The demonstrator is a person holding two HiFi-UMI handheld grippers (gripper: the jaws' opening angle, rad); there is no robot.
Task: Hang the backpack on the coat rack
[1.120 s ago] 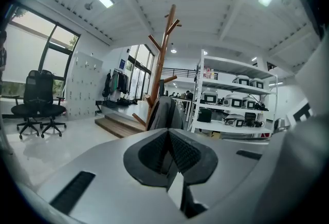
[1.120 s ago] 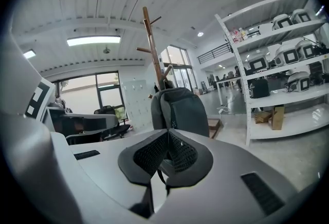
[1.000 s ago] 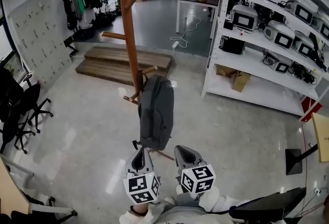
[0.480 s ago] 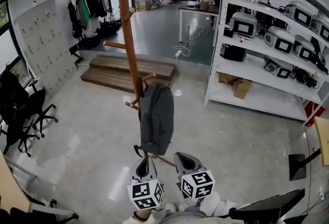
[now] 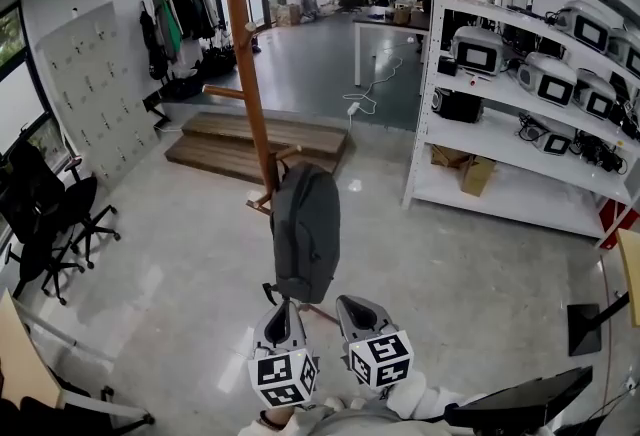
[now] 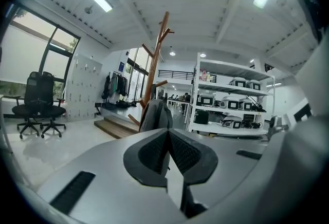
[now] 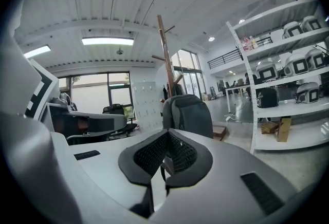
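The grey backpack (image 5: 305,234) is seen hung from a low peg of the wooden coat rack (image 5: 243,74), its top against the pole. The left gripper (image 5: 277,312) and the right gripper (image 5: 357,309) are held side by side just below it, each with its fingers pressed together and nothing held between them

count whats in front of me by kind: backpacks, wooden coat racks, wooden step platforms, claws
backpack: 1
wooden coat rack: 1
wooden step platform: 1
claws, left claw and right claw: 2
total: 5
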